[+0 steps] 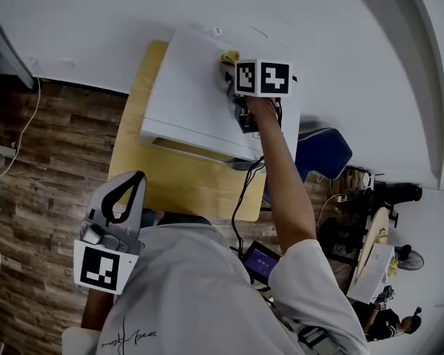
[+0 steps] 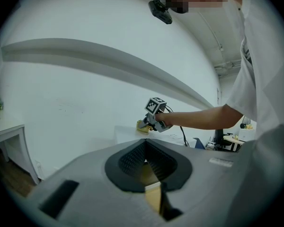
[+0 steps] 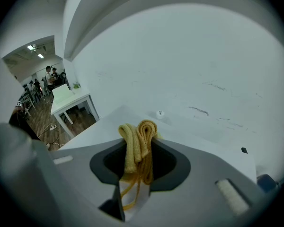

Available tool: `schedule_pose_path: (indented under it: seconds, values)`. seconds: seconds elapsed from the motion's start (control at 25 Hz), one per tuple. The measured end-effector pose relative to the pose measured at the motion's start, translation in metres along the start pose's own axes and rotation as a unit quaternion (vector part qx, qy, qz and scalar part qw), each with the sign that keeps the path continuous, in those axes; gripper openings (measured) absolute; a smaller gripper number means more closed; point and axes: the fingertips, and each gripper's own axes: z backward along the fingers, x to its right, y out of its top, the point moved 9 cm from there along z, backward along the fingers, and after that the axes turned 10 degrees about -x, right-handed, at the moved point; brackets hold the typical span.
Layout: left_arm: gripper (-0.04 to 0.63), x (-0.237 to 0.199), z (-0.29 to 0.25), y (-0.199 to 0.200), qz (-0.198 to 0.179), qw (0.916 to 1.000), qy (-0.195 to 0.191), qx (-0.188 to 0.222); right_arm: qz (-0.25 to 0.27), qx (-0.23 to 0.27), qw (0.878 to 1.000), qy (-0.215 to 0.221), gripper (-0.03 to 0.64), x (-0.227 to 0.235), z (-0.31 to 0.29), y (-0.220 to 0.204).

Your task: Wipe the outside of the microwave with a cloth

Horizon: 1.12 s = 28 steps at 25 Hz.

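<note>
The white microwave (image 1: 192, 95) stands on a wooden table (image 1: 137, 161) against the wall. My right gripper (image 1: 233, 76) rests on the microwave's top near its back edge, shut on a folded yellow cloth (image 1: 229, 56). In the right gripper view the cloth (image 3: 137, 141) bulges out from between the jaws of the right gripper (image 3: 137, 174), over the microwave's white top (image 3: 109, 124). My left gripper (image 1: 129, 187) hangs low by my body, off the table's front edge, shut with nothing in it. From the left gripper (image 2: 146, 162) the right gripper (image 2: 151, 119) and cloth (image 2: 142, 125) show in the distance.
A black cable (image 1: 244, 191) runs from the right gripper down past the table's front edge. A blue chair (image 1: 322, 154) stands right of the table. A small screen device (image 1: 260, 261) is near my waist. A white side table (image 3: 68, 98) and people are far off.
</note>
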Motion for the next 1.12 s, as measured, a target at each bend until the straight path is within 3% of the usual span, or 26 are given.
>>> schedule_pose_path:
  seconds: [0.8, 0.92, 1.04, 1.12]
  values:
    - [-0.009, -0.016, 0.031, -0.014, 0.044, 0.9971, 0.061, 0.006, 0.070, 0.000, 0.996, 0.060, 0.118, -0.085, -0.031, 0.044]
    - [-0.009, -0.016, 0.033, -0.014, 0.044, 0.9970, 0.063, 0.004, 0.075, -0.006, 0.990, 0.118, 0.118, -0.105, -0.031, 0.047]
    - [-0.009, -0.016, 0.031, -0.013, 0.037, 0.9977, 0.056, 0.006, 0.058, -0.004, 0.977, 0.207, 0.118, -0.122, -0.023, 0.048]
    - [-0.009, -0.017, 0.030, -0.012, 0.035, 0.9980, 0.052, 0.005, 0.049, 0.010, 0.970, 0.240, 0.120, -0.127, -0.010, 0.050]
